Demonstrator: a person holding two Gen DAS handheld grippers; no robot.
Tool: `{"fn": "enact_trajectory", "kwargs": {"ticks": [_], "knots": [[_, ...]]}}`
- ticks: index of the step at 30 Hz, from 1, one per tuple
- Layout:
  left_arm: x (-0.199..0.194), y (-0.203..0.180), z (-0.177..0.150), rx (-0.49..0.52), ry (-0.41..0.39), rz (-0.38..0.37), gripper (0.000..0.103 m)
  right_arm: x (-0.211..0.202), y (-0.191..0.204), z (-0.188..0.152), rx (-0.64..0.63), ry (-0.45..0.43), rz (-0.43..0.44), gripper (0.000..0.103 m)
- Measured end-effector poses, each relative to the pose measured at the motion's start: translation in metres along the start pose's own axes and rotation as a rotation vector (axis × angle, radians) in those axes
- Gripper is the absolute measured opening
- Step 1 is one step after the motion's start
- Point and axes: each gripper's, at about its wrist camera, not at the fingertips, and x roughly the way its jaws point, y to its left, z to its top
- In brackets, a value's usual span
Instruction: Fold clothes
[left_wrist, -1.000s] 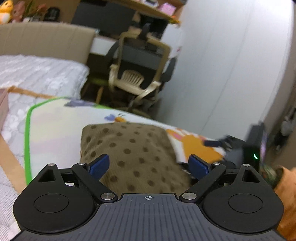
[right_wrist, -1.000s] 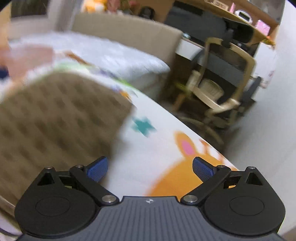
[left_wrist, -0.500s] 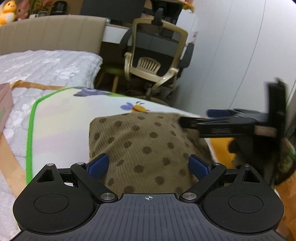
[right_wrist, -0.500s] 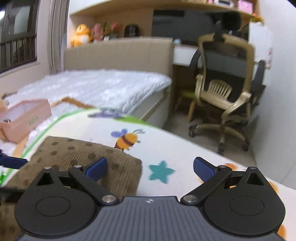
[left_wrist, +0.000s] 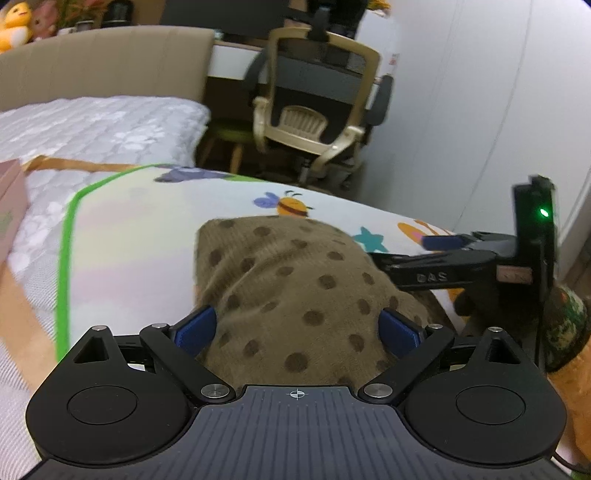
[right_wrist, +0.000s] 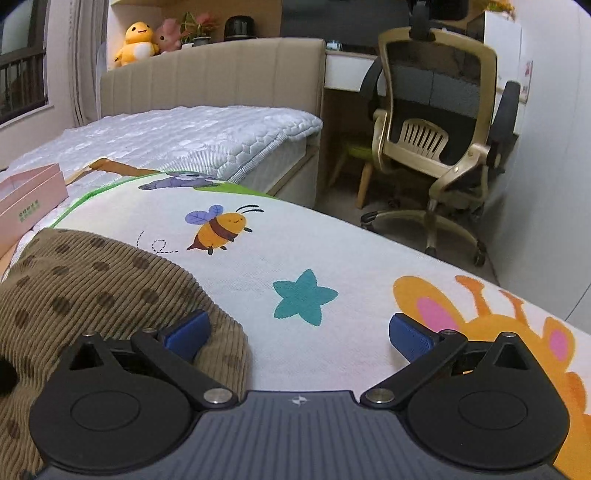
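Observation:
A brown corduroy garment with dark dots lies folded in a bundle on a white cartoon-print mat. My left gripper is open, its blue pads on either side of the garment's near end, low over it. My right gripper is open and empty at the garment's right edge, its left pad over the cloth, its right pad over the mat. The right gripper also shows in the left wrist view, reaching in from the right beside the garment.
A pink box sits at the mat's left edge. A bed with a grey quilted mattress lies behind. An office chair stands on the floor past the mat's far edge. A white wall is at right.
My right gripper has swung in from the right and settled at the garment's right edge. My left gripper has moved slightly closer over the garment. Both stay open.

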Motion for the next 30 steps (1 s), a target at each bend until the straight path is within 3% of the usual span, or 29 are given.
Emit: {"fn": "enact_trajectory", "kwargs": {"ticks": [2,7,13,17,21,25,30], "knots": [[-0.015,0.002,-0.010,-0.032,-0.006,0.017,0.097,-0.012,-0.002,-0.007,0.004,-0.020,0.005,0.103],[-0.076,-0.014,-0.054,-0.049,-0.106,0.115,0.097,-0.066,-0.007,-0.039,0.011,-0.046,0.035,0.103],[-0.159,-0.075,-0.108,0.083,-0.150,0.166,0.101,-0.153,0.001,-0.095,-0.062,-0.037,0.082,0.103],[-0.193,-0.110,-0.151,0.095,-0.131,0.199,0.103,-0.212,0.009,-0.133,-0.104,-0.027,0.117,0.103],[-0.194,-0.130,-0.185,0.120,-0.071,0.206,0.103,-0.252,0.017,-0.170,-0.077,-0.017,0.122,0.103],[-0.187,-0.134,-0.190,0.112,-0.056,0.217,0.103,-0.278,0.017,-0.198,-0.060,-0.031,0.093,0.103],[-0.175,-0.138,-0.191,0.116,-0.049,0.227,0.103,-0.274,0.018,-0.196,-0.079,-0.015,0.081,0.103]]}}
